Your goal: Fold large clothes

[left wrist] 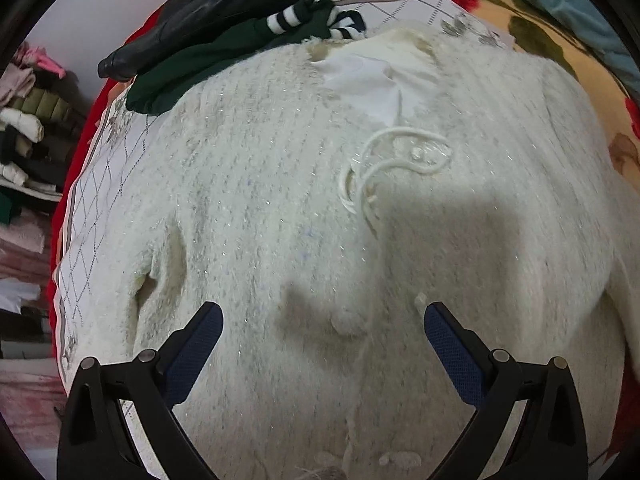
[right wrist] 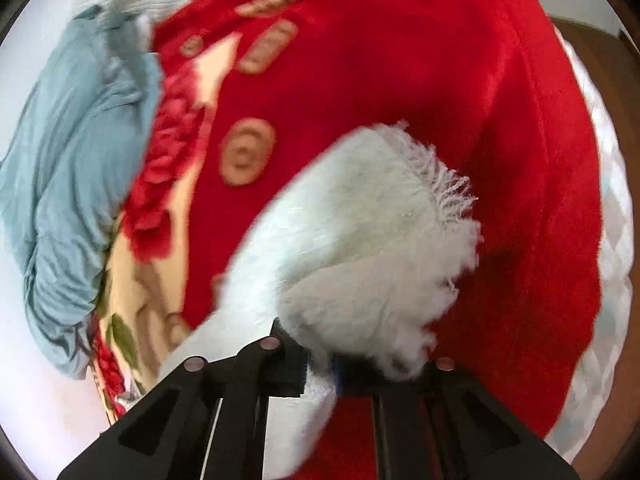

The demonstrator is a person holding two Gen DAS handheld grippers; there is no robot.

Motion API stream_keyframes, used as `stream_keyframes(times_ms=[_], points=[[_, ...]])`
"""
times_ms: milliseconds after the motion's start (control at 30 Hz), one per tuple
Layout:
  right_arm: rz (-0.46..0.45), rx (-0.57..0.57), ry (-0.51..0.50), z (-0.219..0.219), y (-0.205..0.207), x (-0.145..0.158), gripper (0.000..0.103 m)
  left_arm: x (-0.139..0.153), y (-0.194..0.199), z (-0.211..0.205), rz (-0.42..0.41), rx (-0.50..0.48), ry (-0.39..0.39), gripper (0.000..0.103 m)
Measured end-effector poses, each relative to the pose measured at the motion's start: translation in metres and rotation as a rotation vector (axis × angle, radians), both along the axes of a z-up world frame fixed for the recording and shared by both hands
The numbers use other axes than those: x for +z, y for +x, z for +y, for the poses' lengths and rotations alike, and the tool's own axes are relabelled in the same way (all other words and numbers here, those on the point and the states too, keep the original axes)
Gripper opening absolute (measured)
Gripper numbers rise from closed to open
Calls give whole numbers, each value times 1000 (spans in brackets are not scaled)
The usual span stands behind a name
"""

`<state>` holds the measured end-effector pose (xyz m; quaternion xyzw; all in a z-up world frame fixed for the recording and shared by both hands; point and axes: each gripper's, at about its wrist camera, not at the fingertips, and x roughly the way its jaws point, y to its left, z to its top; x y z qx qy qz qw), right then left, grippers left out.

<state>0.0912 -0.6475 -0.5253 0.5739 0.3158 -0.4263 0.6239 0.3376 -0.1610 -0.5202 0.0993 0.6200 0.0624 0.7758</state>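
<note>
Your fold has barely begun: the white sweater [left wrist: 304, 208] lies spread across mid-frame, your left claw [left wrist: 323, 316] spread above it, your right claw [right wrist: 320, 376] pinching its fringed cuff [right wrist: 372, 248].

sweater front [left wrist: 260, 208] open beneath left gripper [left wrist: 323, 320], dark clothes pile [left wrist: 224, 28] crowding far edge

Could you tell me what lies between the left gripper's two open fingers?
Only the white fuzzy sweater, spread flat under the open left gripper; the left wrist view shows nothing else there.
</note>
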Motion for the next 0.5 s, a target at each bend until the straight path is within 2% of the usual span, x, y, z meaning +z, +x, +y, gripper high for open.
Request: stream_keyframes(times_ms=[200,367,500], points=[[-52,126,-112,31,30,78,7,3,5,24,-33,44,-8,103],[-125,364,-188,93,98,139,7,1,4,59,-30,120,-1,103],[-189,594,-184,166,172,155,7,2,-2,99,-27,218,15,103]])
